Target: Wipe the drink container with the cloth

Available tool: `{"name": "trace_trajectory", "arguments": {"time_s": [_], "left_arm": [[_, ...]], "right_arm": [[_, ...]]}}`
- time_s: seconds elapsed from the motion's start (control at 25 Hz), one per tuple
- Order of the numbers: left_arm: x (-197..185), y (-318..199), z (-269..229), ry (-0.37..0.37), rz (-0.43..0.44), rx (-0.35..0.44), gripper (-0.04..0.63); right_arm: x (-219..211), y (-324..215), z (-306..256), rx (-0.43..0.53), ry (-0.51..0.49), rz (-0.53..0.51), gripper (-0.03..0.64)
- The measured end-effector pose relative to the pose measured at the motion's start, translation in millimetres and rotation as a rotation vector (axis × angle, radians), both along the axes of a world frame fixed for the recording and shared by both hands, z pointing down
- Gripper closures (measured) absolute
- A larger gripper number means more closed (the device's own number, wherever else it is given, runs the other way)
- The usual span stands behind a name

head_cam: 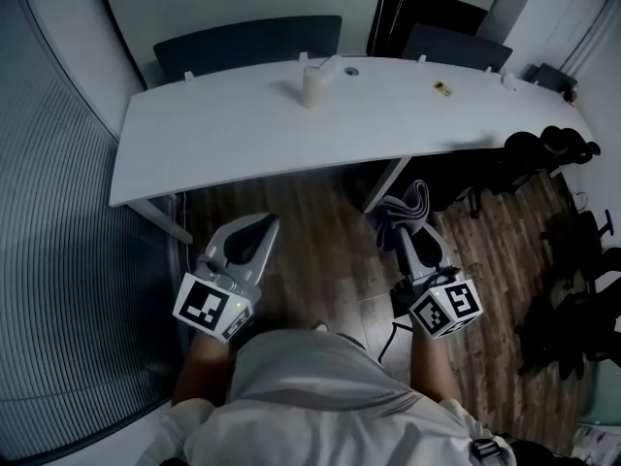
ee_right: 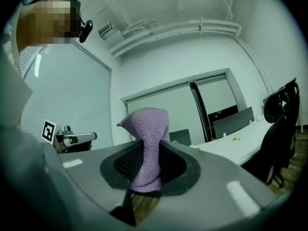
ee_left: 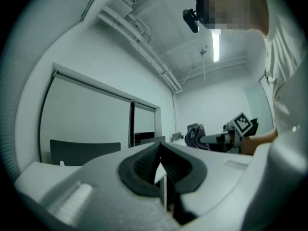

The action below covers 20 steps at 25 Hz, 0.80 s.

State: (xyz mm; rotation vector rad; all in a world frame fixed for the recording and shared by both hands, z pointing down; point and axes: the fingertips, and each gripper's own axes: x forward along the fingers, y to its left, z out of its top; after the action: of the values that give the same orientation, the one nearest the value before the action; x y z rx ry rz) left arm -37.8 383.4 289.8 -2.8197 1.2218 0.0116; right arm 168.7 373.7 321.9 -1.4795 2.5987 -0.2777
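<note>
You are holding both grippers low over the wooden floor (head_cam: 320, 231), on the near side of the white table (head_cam: 223, 134) and well apart from it. Your left gripper (head_cam: 264, 223) is carrying nothing, and in the left gripper view (ee_left: 160, 150) its jaws are meeting at the tips. Your right gripper (head_cam: 401, 229) is pinching the purple cloth (head_cam: 412, 205). In the right gripper view (ee_right: 147, 150) the jaws are squeezing the cloth (ee_right: 147, 129) at its waist, the top is flaring above the pads, and the lower end is disappearing between them. The drink container (head_cam: 312, 85) is standing upright at the far middle of the table, touched by neither gripper. It is pale against the pale tabletop, so its top is hard to make out. A small yellow item (head_cam: 441, 87) is lying further right on the table, too small to identify. Dark office chairs (head_cam: 553, 149) are crowding the right side, partly cut off by the edge. Your hands are mostly hiding behind the marker cubes.
</note>
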Motion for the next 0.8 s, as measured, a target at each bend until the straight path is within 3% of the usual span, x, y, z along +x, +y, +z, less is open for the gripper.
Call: {"name": "trace_trajectory", "arguments": {"time_s": [0.36,0.6,0.8], "left_arm": [[14,-22,23,-0.003,-0.057,-0.044,0.592],[20,-65,38,0.019,-0.032,-0.066,0.594],[4,-113,44,0.025,-0.009,-0.072,0.592]], "right_arm": [[14,-28,30,-0.051,-0.007,-0.058,0.525],[19,-65,36,-0.066,0.011,-0.043,0.525],[3,-108,46,-0.091,0.027,-0.022,0.525]]}}
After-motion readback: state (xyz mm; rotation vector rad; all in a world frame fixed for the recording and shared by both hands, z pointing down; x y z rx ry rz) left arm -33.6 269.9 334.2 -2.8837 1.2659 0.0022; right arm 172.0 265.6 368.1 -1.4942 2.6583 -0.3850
